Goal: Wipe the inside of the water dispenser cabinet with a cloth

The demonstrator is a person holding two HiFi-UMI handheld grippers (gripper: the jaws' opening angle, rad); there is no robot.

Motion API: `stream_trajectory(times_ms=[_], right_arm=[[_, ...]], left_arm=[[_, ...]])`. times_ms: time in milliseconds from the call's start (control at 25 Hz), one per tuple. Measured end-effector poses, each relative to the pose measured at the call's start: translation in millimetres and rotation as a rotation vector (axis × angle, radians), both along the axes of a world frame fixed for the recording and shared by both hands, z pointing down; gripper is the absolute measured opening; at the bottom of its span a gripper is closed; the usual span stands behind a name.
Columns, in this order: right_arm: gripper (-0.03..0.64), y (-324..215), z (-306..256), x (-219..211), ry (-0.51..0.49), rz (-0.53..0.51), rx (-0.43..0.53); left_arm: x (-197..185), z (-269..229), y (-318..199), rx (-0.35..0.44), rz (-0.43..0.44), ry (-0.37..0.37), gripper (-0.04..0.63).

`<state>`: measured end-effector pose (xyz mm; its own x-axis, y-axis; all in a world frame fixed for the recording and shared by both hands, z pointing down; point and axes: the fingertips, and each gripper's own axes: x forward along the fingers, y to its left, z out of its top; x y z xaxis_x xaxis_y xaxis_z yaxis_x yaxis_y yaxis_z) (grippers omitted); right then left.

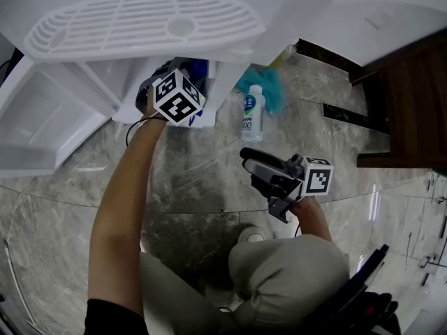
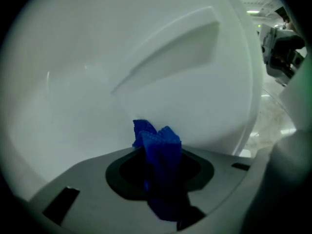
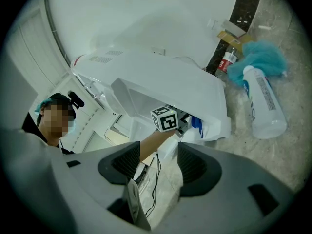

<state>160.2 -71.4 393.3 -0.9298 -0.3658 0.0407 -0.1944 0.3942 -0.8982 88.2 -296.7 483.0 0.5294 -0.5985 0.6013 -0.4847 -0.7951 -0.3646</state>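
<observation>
While the white water dispenser cabinet [image 3: 165, 82] stands open on the marble floor [image 1: 202, 187], we reach into it with our left arm [image 1: 122, 208]. The left tool [image 2: 160, 177] sits inside the cabinet, close to its pale inner wall. Our right tool [image 3: 157, 164] hangs outside the cabinet, in front of its opening, with its jaws standing wide and nothing between them. Just beside the cabinet a clear plastic bottle [image 1: 253, 116] with a white cap rests on the floor; we cannot tell what it holds. A teal rag [image 1: 269, 88] lies against the bottle. Smallest is the blue cloth [image 2: 157, 143]. It is bunched and pinched fast in the left tool's closed jaws inside the cabinet, with its free end rising toward the inner wall. Whether it touches that wall we cannot tell.
</observation>
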Motion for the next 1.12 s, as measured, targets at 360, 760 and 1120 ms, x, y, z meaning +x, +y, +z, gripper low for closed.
stream_trajectory(times_ms=[360, 760, 1120], right_arm=[[0.236, 0.4, -3.3, -4.0, 0.02, -0.017, 0.023], [0.236, -0.8, -0.7, -28.0, -0.024, -0.013, 0.016], [0.236, -48.9, -25.4, -92.4, -0.071, 0.065, 0.084]], left_arm=[[-3.7, -11.7, -43.2, -0.024, -0.046, -0.05, 0.138], [-6.2, 1.7, 12.0, -0.139, 0.023, -0.057, 0.138], [-68.7, -52.2, 103.4, -0.138, 0.137, 0.019, 0.138]])
